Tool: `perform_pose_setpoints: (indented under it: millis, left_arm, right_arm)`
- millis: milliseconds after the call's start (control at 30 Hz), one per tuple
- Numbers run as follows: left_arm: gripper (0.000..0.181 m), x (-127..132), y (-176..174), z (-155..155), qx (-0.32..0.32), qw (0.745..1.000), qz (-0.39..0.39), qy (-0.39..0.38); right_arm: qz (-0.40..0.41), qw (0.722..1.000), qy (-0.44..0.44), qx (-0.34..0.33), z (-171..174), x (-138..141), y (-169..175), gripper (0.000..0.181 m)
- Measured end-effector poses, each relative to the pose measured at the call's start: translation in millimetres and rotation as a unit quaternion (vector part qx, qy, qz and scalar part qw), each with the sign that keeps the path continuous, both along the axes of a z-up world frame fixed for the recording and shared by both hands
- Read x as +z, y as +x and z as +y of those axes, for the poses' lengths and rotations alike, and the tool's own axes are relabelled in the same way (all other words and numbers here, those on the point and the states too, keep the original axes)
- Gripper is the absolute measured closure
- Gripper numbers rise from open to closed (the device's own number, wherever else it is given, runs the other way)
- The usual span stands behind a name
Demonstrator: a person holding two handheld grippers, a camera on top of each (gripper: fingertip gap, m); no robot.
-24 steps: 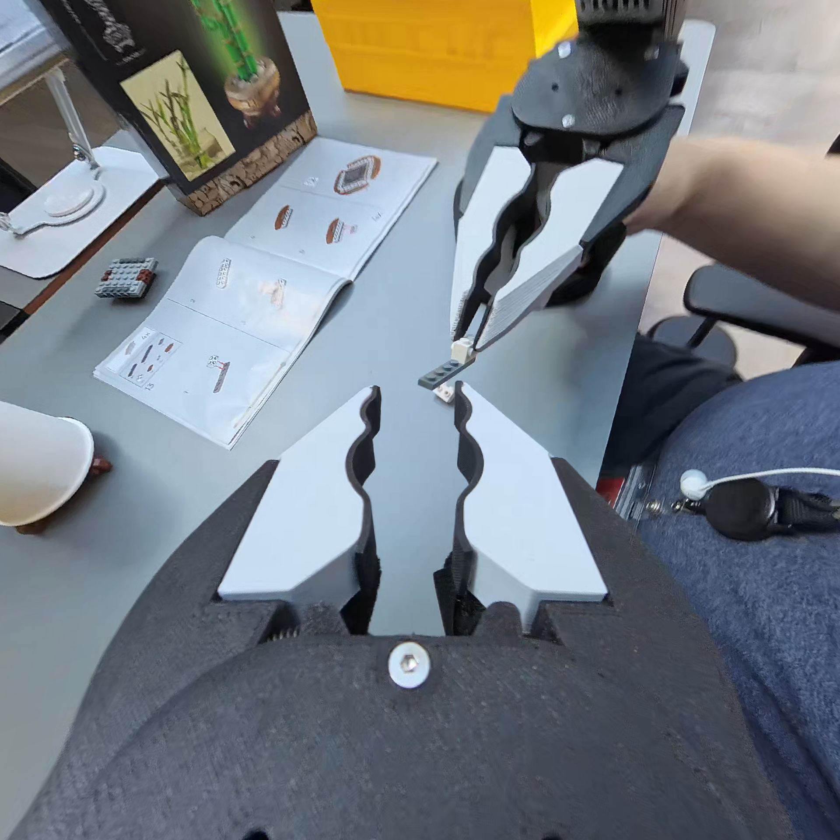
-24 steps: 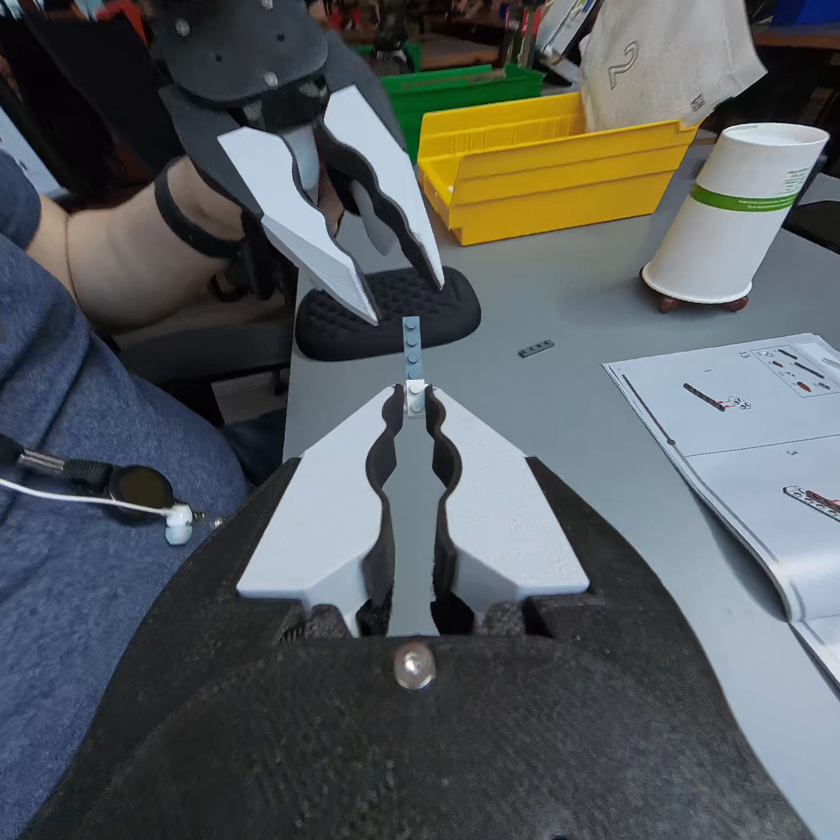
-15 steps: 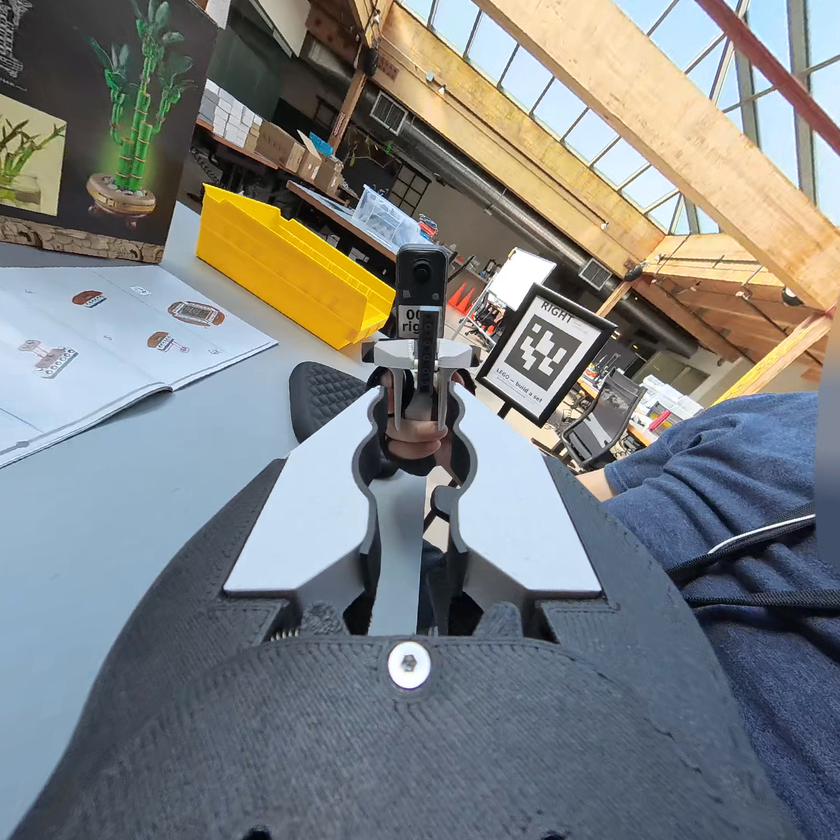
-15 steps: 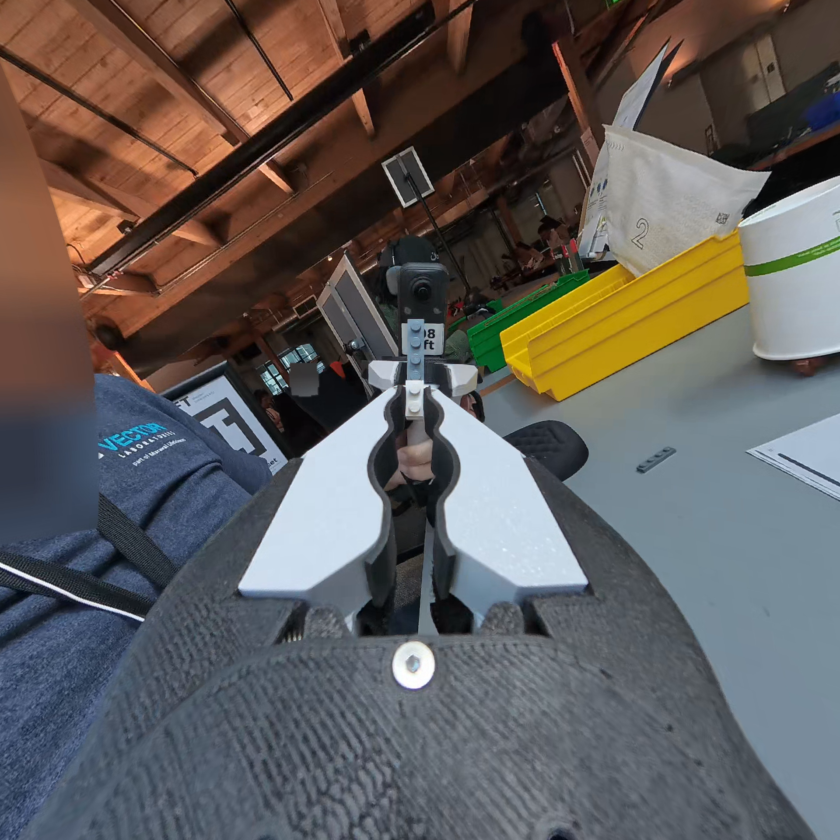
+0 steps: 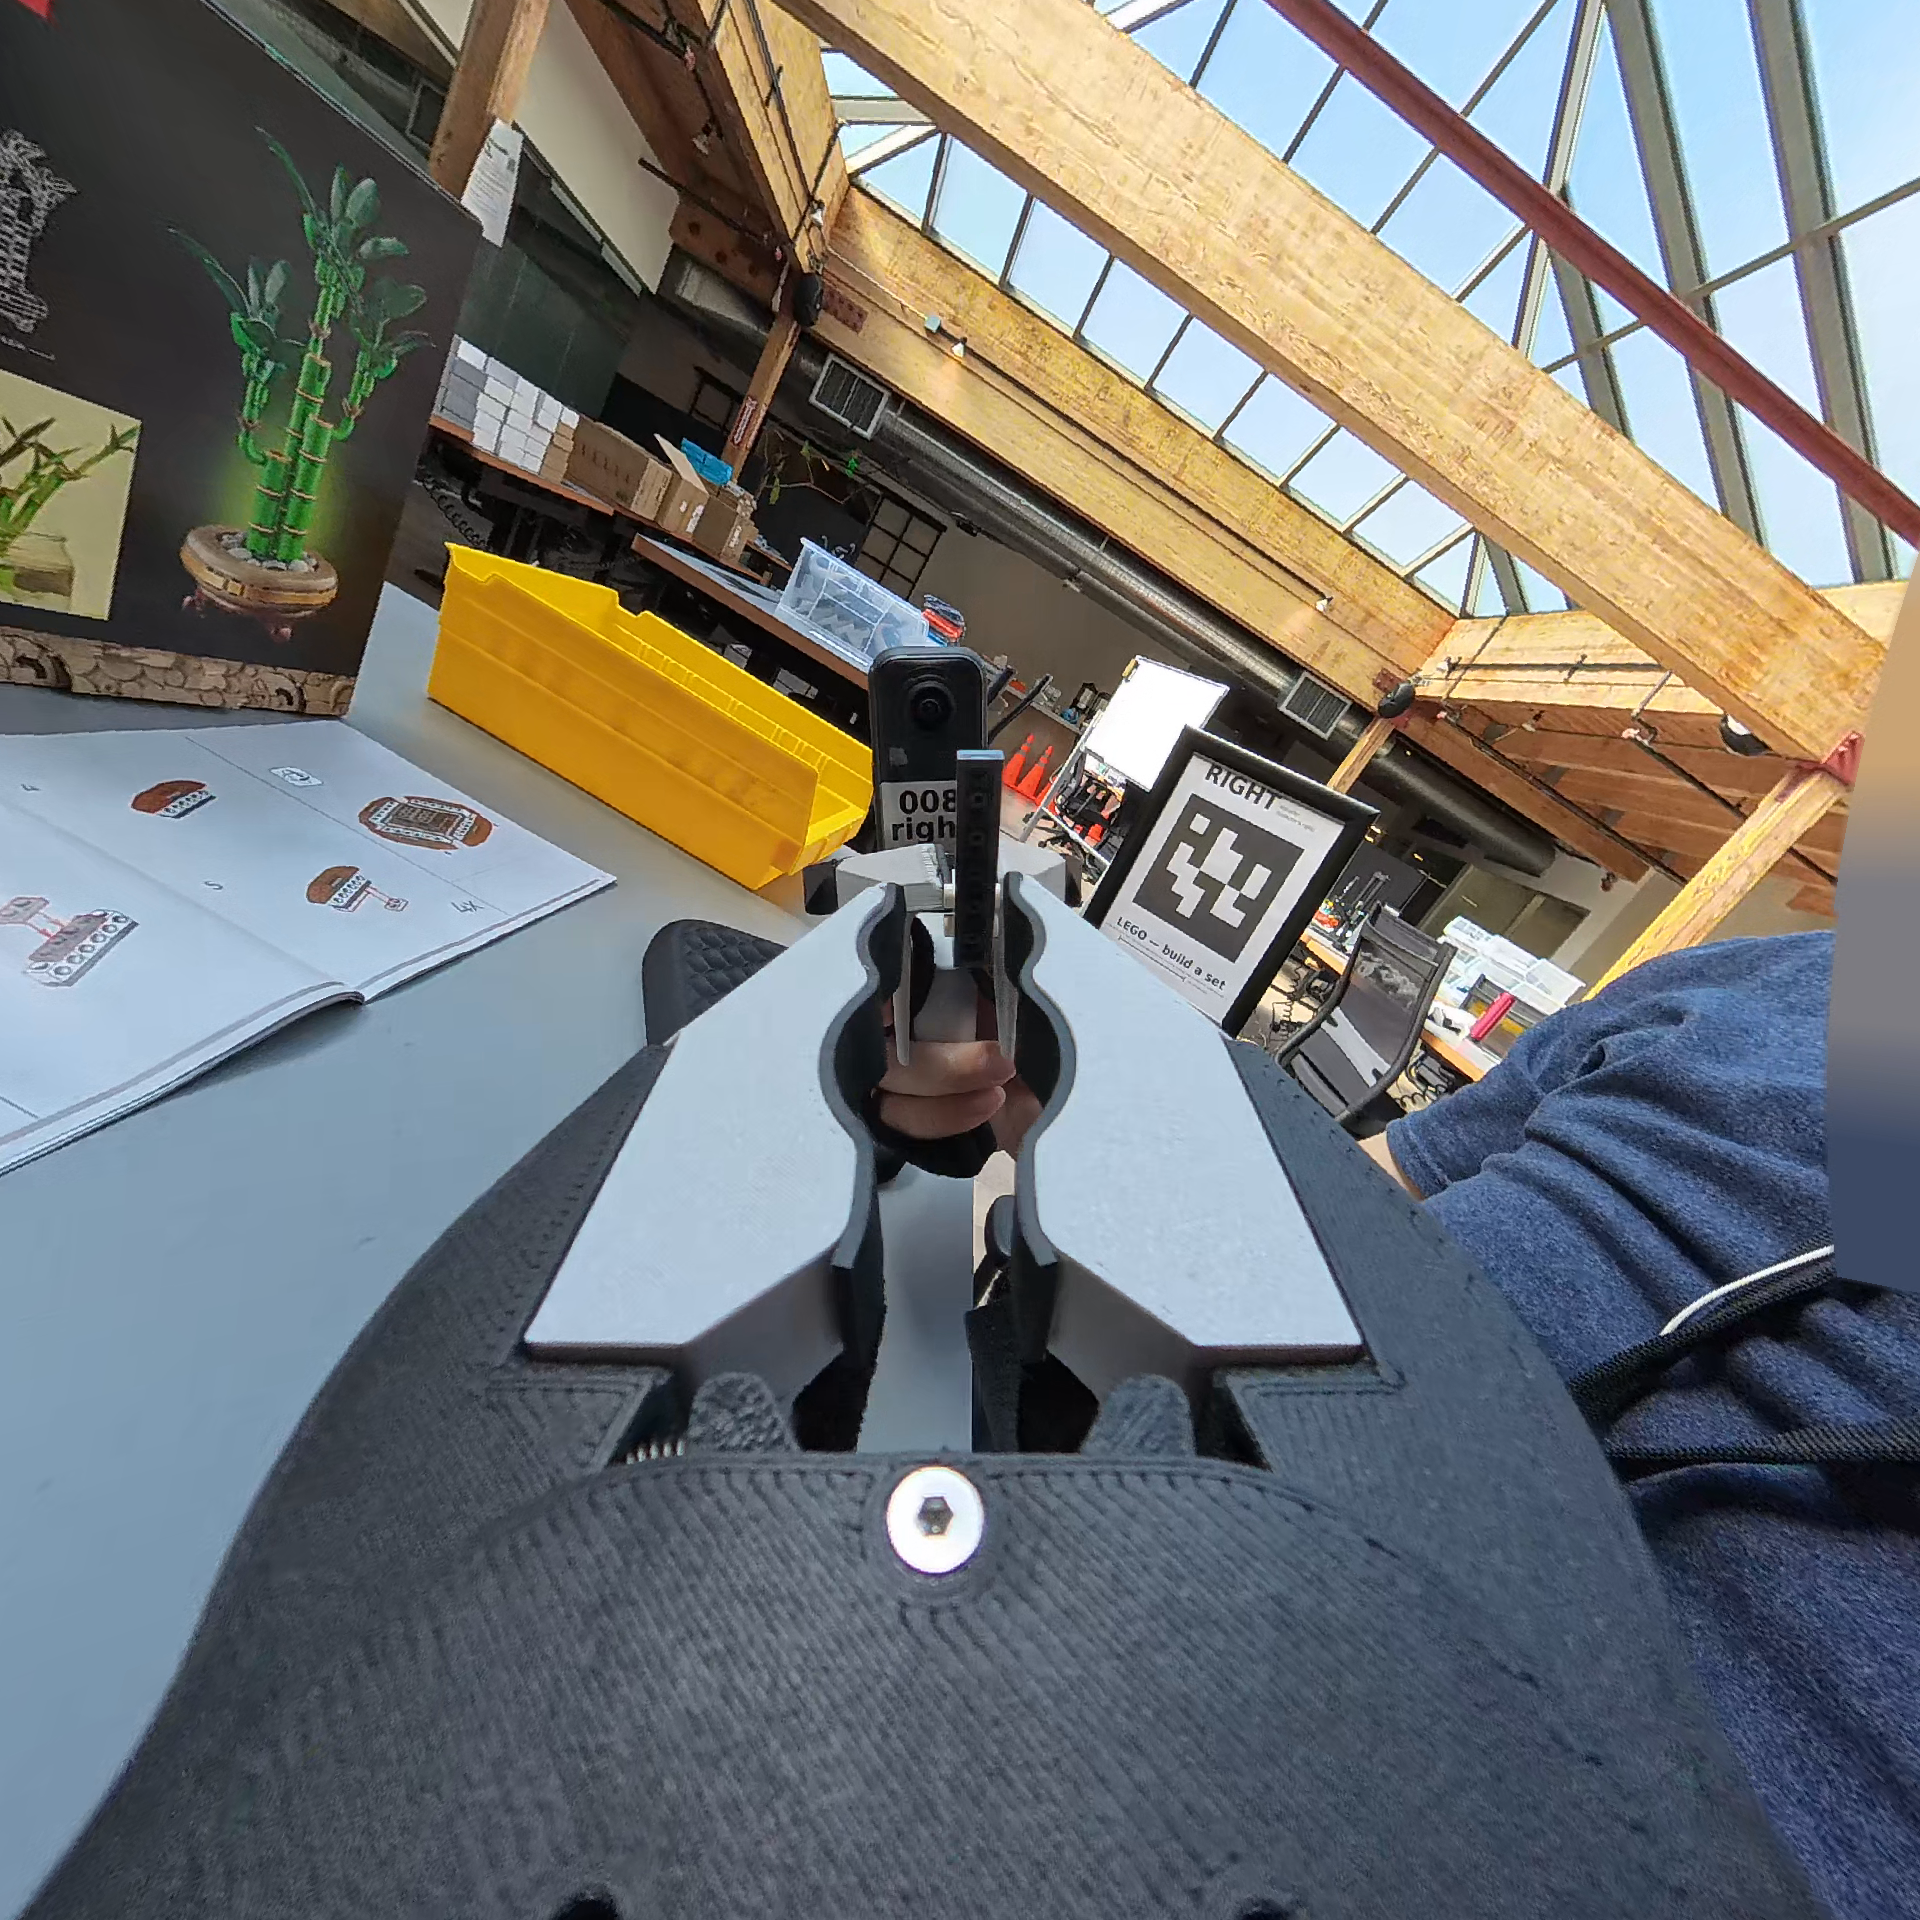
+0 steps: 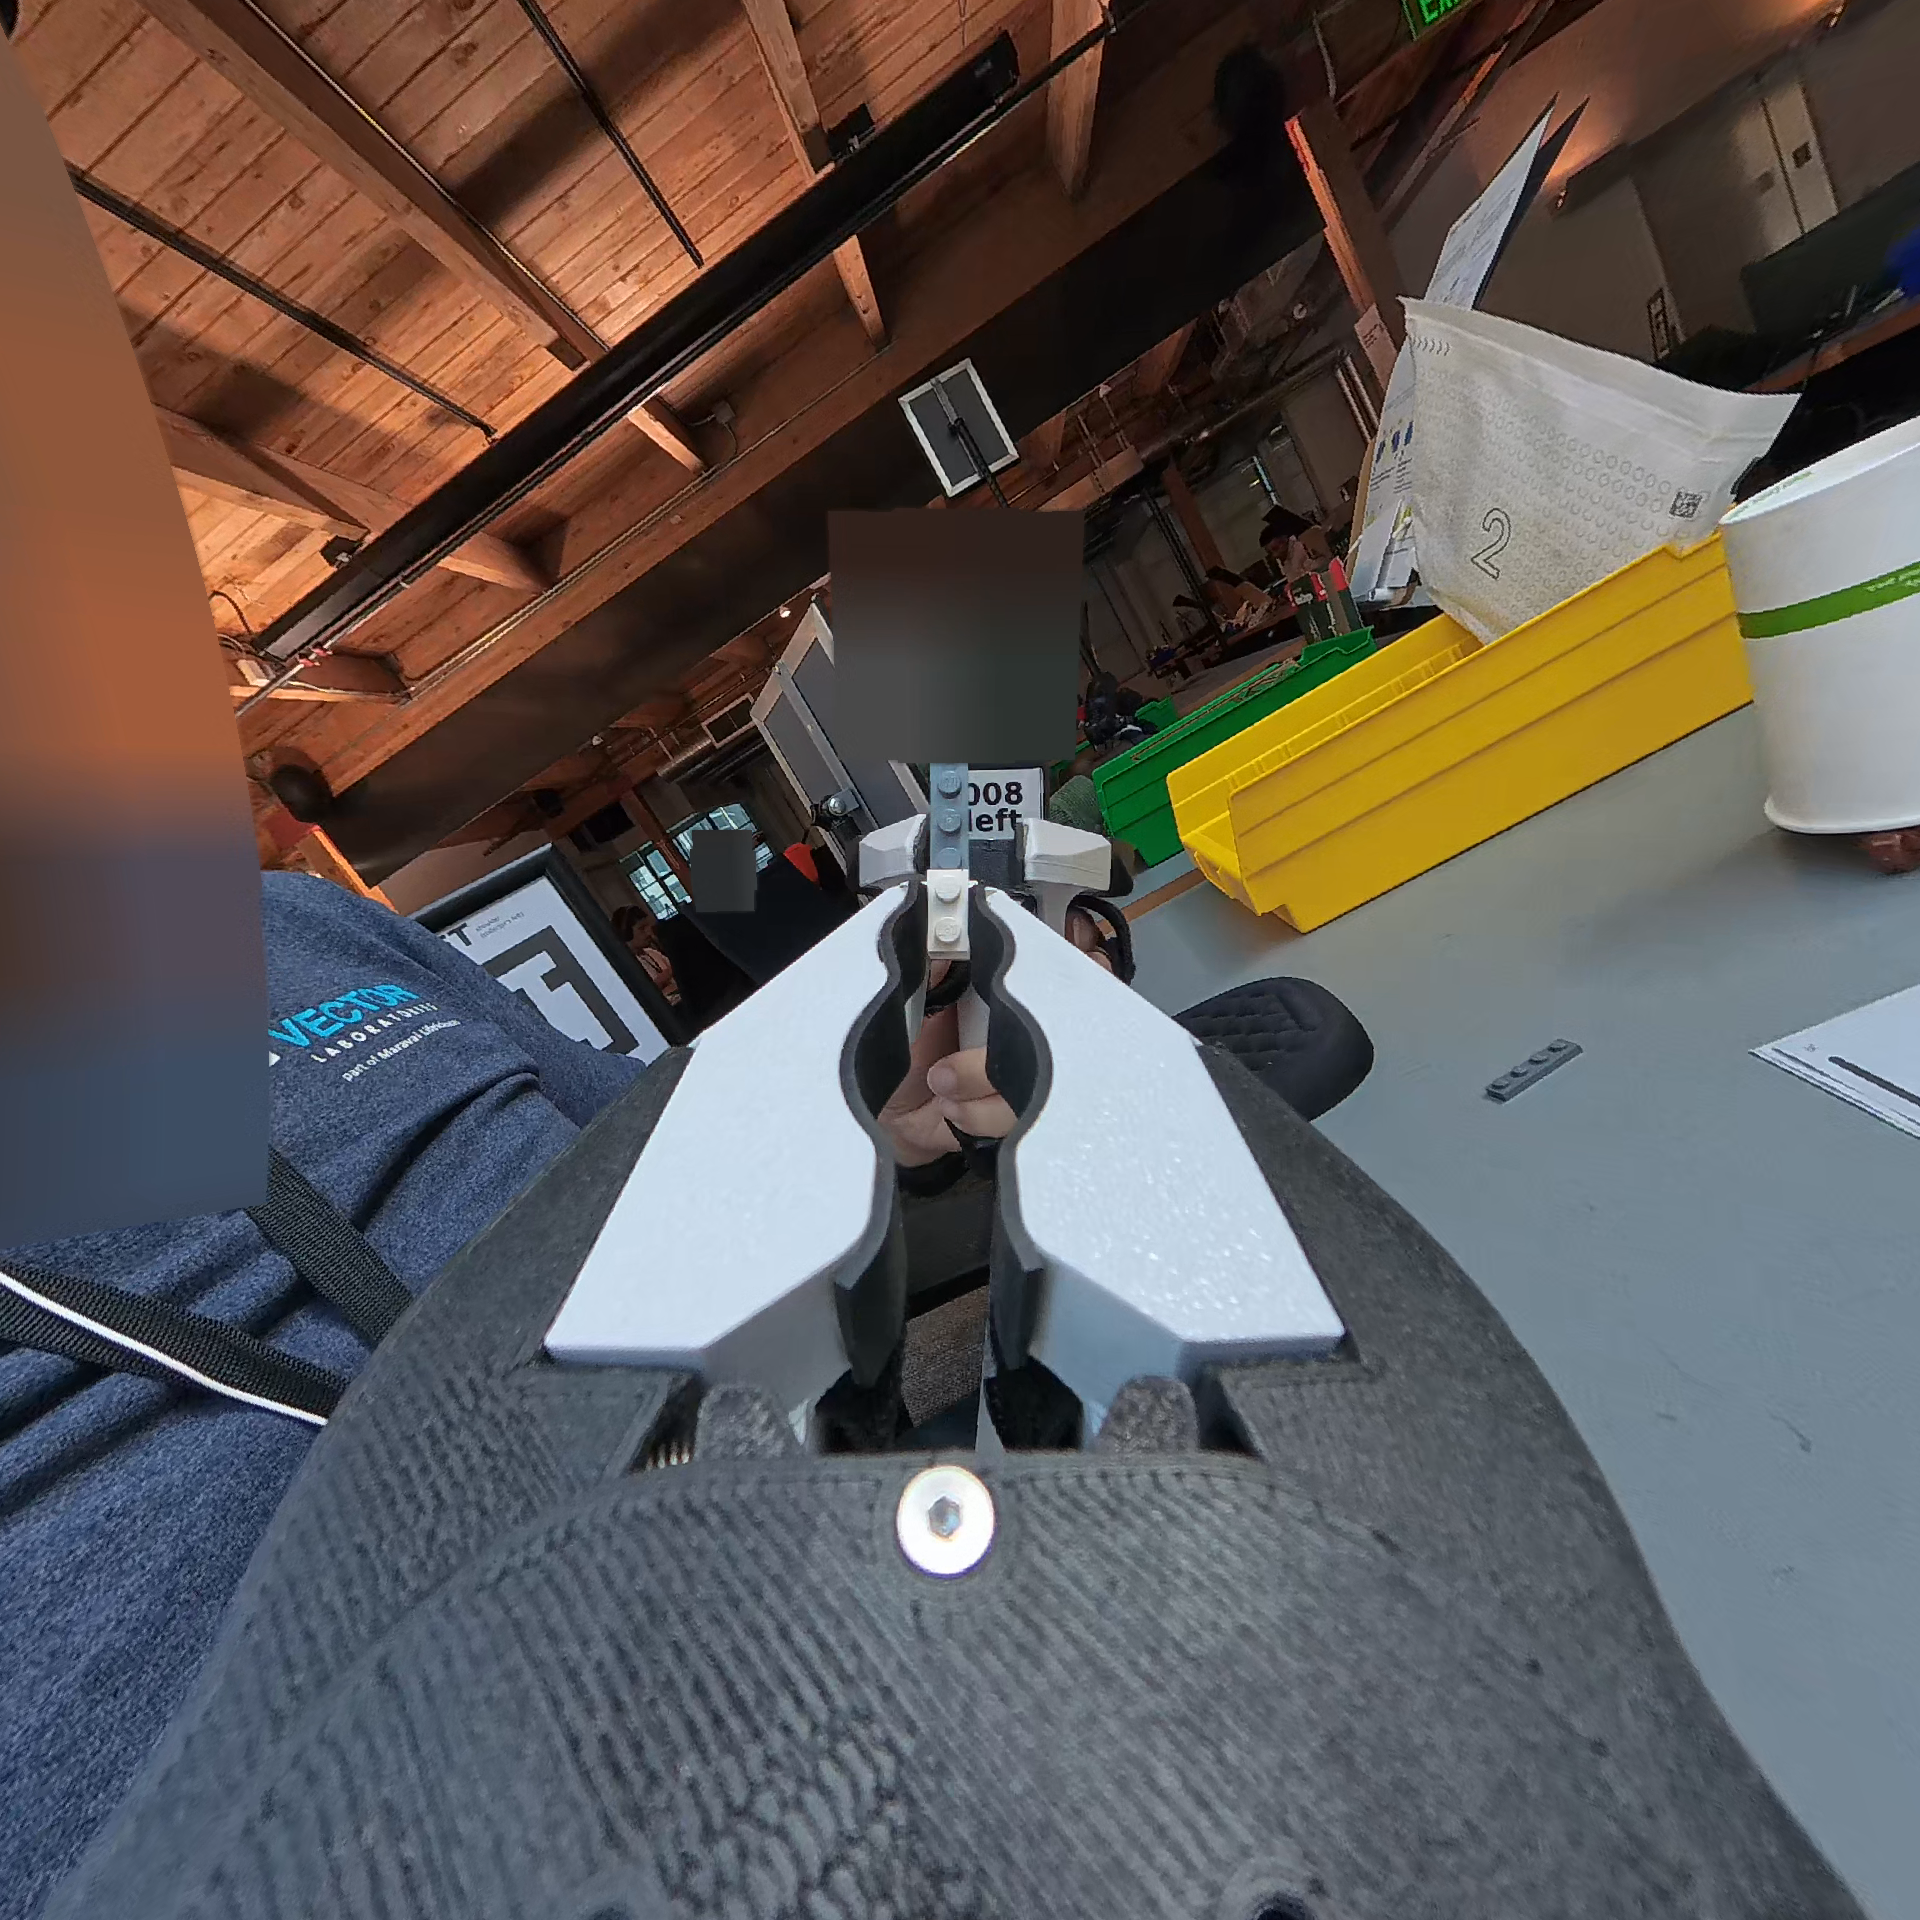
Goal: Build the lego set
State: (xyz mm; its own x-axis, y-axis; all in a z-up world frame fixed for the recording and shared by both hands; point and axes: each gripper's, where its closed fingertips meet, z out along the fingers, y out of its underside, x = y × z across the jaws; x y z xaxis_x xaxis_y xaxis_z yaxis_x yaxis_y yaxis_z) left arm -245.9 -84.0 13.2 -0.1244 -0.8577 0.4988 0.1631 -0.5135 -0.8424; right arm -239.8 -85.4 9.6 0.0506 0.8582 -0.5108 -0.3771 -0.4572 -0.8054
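Grey strip with a white piece, pinched between two grippers facing each other above the surface.

The grey strip stood upright at the tips of the right gripper, whose fingers were narrowed onto the white piece attached to its lower end. In the left wrist view the same strip appeared dark and edge-on just at the tips of the left gripper; whether those fingers actually clamped it could not be told. A second grey strip lay loose on the grey surface, near the black wrist pad. Farther out were the open booklet, the yellow bin, the set's box and a white paper cup.
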Motion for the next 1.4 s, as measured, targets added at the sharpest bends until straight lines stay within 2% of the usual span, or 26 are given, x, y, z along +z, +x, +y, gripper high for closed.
perform_pose_setpoints:
  millis: [100, 167, 1400]
  left_arm:
    - [0.166, -1.7, 1.8, -0.9, -0.004, 1.0, 0.002, -0.001]
    - [0.176, -1.5, 2.1, -4.4, -0.015, 1.0, -0.001, 0.001]
    - [0.175, -2.4, -0.8, 0.8, -0.016, 0.999, -0.018, -0.03]
  right_arm:
    - [-0.004, 1.0, 0.002, 0.003, -0.8, -0.6, -2.5, 0.175]
    - [-0.007, 1.0, 0.002, 0.002, -0.6, -1.6, -2.8, 0.175]
    - [-0.004, 1.0, 0.001, -0.006, 3.3, -5.6, -4.8, 0.175]
